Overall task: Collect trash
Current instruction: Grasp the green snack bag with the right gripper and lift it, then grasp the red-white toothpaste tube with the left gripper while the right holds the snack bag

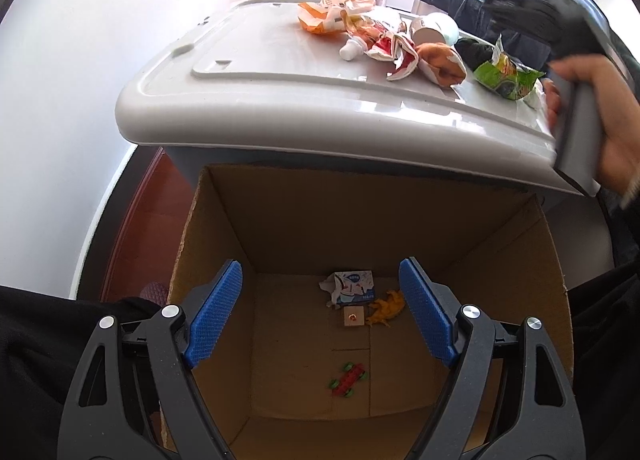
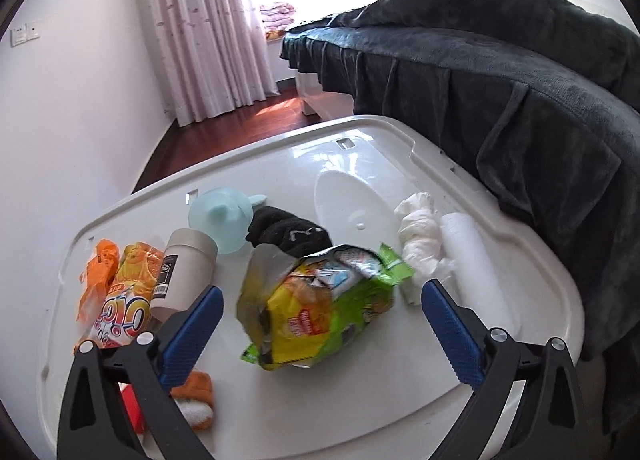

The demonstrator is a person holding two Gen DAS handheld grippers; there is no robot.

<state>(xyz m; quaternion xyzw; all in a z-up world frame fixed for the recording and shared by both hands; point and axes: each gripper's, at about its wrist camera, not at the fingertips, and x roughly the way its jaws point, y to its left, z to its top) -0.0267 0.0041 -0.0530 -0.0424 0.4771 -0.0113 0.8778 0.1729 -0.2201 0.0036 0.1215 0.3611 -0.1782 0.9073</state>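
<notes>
My left gripper (image 1: pixel 320 312) is open and empty above an open cardboard box (image 1: pixel 552 260). On the box floor lie a crumpled blue-white carton (image 1: pixel 352 286), a yellow scrap (image 1: pixel 386 308) and a small red-green toy (image 1: pixel 349 378). My right gripper (image 2: pixel 320 324) is open over the white bin lid (image 2: pixel 360 164), its fingers either side of a green-yellow snack bag (image 2: pixel 320 308), not touching it. The same bag shows in the left wrist view (image 1: pixel 506 74). Orange wrappers (image 2: pixel 120 284), a beige cup (image 2: pixel 184 272), crumpled tissue (image 2: pixel 420 236) and a black sock (image 2: pixel 288 232) lie on the lid.
A light blue cup lid (image 2: pixel 220 220) and a white paper roll (image 2: pixel 468 248) also rest on the bin lid. A bed with a dark blanket (image 2: pixel 500 72) stands right. A white wall (image 2: pixel 72 120) and curtains (image 2: pixel 208 28) are behind. The hand holding the right gripper shows in the left wrist view (image 1: pixel 600 116).
</notes>
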